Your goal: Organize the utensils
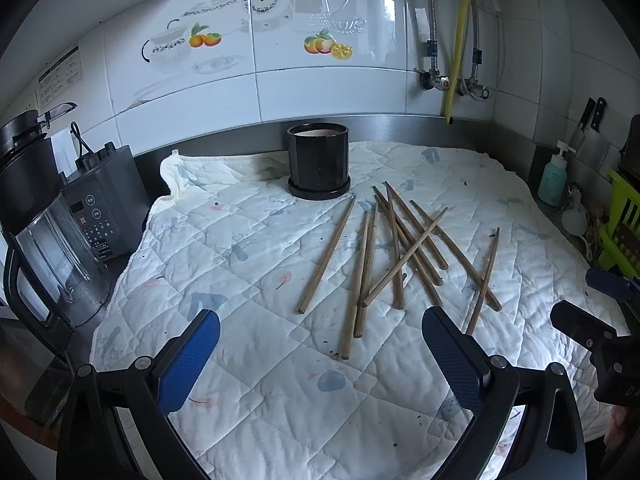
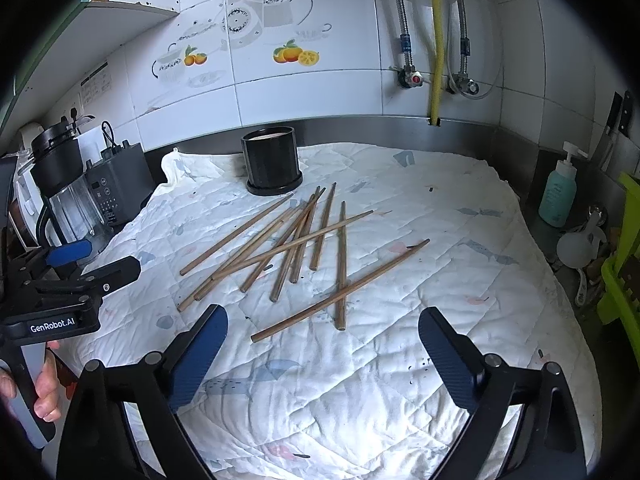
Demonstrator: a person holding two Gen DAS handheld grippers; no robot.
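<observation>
Several wooden chopsticks (image 1: 405, 257) (image 2: 341, 264) lie loose and crossed on a white quilted cloth (image 1: 240, 240) (image 2: 400, 280). A black cylindrical holder (image 1: 319, 160) (image 2: 272, 162) stands upright on a saucer at the cloth's far edge, behind the chopsticks. My left gripper (image 1: 320, 320) is open just above the cloth, short of the near ends of the chopsticks, and holds nothing. My right gripper (image 2: 324, 318) is open too and empty, its fingers either side of the nearest chopstick ends. Each gripper shows at the edge of the other's view: the right gripper (image 1: 588, 300) and the left gripper (image 2: 100, 262).
A blender jug (image 1: 48, 220) and its base (image 1: 104, 208) stand left of the cloth. A soap bottle (image 2: 558, 196), a green rack (image 2: 624, 280) and wall-hung knives (image 1: 592, 128) crowd the right. Pipes and valves (image 1: 440, 80) run down the tiled wall. A hand (image 2: 44, 392) grips the left handle.
</observation>
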